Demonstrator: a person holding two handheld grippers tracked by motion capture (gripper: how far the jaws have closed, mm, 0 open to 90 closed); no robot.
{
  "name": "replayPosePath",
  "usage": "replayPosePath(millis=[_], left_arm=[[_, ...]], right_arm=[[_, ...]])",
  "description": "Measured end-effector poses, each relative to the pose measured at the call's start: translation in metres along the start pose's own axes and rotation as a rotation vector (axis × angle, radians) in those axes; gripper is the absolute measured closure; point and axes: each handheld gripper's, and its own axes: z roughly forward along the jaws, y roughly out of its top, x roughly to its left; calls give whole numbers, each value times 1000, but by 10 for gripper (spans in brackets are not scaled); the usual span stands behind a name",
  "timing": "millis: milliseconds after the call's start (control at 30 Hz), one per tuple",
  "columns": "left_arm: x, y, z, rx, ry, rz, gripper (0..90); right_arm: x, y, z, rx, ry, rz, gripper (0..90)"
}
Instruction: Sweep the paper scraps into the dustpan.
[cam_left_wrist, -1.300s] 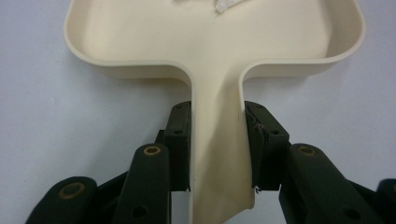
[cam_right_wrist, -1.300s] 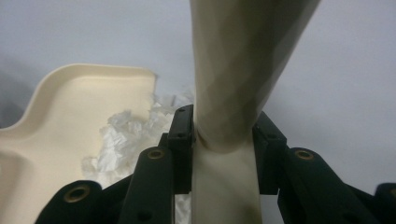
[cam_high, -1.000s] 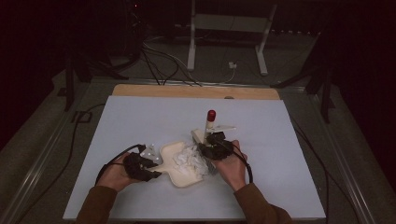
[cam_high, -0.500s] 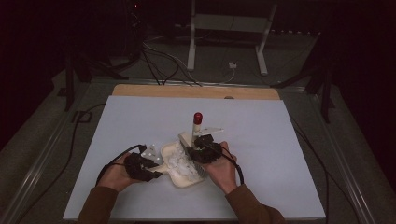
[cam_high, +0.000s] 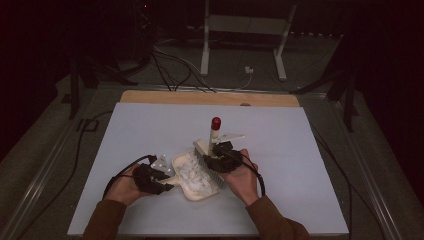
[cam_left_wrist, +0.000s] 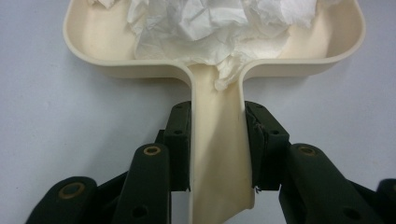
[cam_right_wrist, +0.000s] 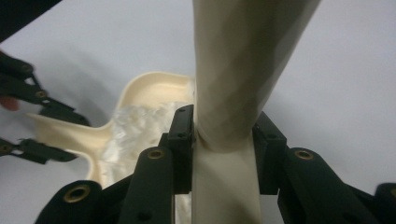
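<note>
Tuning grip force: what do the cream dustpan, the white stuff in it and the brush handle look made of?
Cream scoop-shaped dustpan: looks like moulded plastic, smooth, slight sheen, rounded rim.
White crumpled wad: seems to be tissue paper, matte, sharp creases.
Cream round brush handle: probably the same plastic, smooth; its red tip is too small to judge.

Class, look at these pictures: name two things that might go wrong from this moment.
1. The crumpled tissue is heaped high in the dustpan; tilting it might spill paper onto the table.
2. The right tongs pinch the brush handle low down, so the brush may swing or slip.
</note>
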Motion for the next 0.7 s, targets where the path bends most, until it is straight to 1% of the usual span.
replayPosePath(millis=[100, 233, 367, 433, 533, 633, 700], left_arm=[[0, 0, 0, -3, -1, -4, 661], [0, 0, 0, -6, -1, -8, 661], [0, 0, 0, -4, -3, -6, 661], [0, 0, 0, -4, -4, -6, 662], [0, 0, 0, -4, -3, -6, 661], [0, 0, 0, -3, -3, -6, 662], [0, 0, 0, -5, -2, -7, 661]], right_arm=[[-7, 1, -2, -6, -39, -6, 672], [-16, 4, -2, -18, -68, -1, 672], [-26, 6, 0, -46, -77, 13, 671], [-29, 6, 2, -51, -82, 20, 671], [-32, 5, 7, -44, -108, 14, 671], [-31, 3, 13, -32, -109, 17, 672], [-28, 1, 18, -19, -102, 3, 672]])
